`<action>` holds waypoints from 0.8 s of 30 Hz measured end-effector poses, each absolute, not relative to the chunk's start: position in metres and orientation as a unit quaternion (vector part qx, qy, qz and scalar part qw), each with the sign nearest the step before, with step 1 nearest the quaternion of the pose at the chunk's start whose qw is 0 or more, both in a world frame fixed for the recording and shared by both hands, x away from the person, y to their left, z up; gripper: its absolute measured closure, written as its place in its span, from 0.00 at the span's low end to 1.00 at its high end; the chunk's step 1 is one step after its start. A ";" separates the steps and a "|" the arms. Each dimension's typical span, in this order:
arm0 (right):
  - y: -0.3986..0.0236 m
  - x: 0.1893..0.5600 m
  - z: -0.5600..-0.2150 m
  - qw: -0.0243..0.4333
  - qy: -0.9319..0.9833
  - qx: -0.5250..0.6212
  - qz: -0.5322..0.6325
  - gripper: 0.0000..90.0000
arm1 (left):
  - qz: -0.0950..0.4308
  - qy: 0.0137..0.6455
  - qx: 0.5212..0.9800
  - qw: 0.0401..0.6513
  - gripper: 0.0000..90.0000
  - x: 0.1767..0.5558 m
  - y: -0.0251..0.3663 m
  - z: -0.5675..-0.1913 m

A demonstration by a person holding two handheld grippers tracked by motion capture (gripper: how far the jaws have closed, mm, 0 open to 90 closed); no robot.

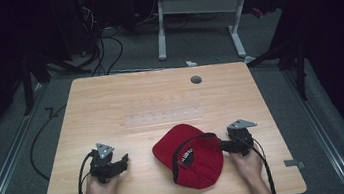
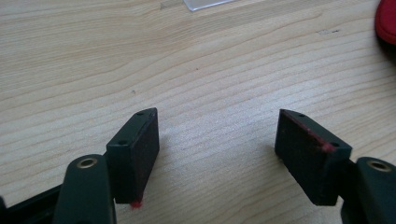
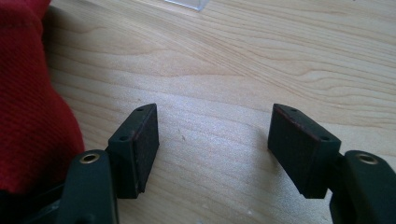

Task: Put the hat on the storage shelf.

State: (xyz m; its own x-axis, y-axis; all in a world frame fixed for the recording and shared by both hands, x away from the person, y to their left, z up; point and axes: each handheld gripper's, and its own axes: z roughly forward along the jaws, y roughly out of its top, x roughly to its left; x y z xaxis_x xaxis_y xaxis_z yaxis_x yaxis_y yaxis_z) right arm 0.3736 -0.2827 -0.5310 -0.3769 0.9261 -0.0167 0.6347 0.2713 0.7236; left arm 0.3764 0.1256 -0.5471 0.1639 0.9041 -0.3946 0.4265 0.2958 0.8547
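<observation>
**So, grabbing the cap from both sides**

Left gripper [image 1: 124, 160] sits near the table's [image 1: 110, 100] front-left corner, jaws spread, nothing between. Red cap [image 1: 190, 155] lies front-centre. Right gripper [image 1: 223, 146], jaws spread too, sits just beside it. I'd pinch fabric edges evenly.

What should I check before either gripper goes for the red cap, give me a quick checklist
1. Left gripper open, nothing between the pads: ok.
2. Right gripper open, nothing between the pads: ok.
3. Red cap lies on the table, between the two grippers: ok.
4. Right gripper close beside the cap's edge: ok; whether it touches the cloth: cannot tell.
5. Left gripper within reach of the cap: not ok, bare wood lies between them.
6. Cap's black strap free of both grippers: ok.
</observation>
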 end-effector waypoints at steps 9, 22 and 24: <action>-0.283 0.374 -0.531 0.225 0.764 0.511 0.323 0.38 | 0.224 0.606 0.549 0.530 0.33 0.376 0.125 -0.547; -0.283 0.373 -0.531 0.226 0.764 0.511 0.322 0.38 | 0.225 0.607 0.548 0.529 0.33 0.377 0.125 -0.547; -0.283 0.373 -0.531 0.226 0.763 0.513 0.323 0.40 | 0.225 0.607 0.548 0.529 0.33 0.377 0.125 -0.547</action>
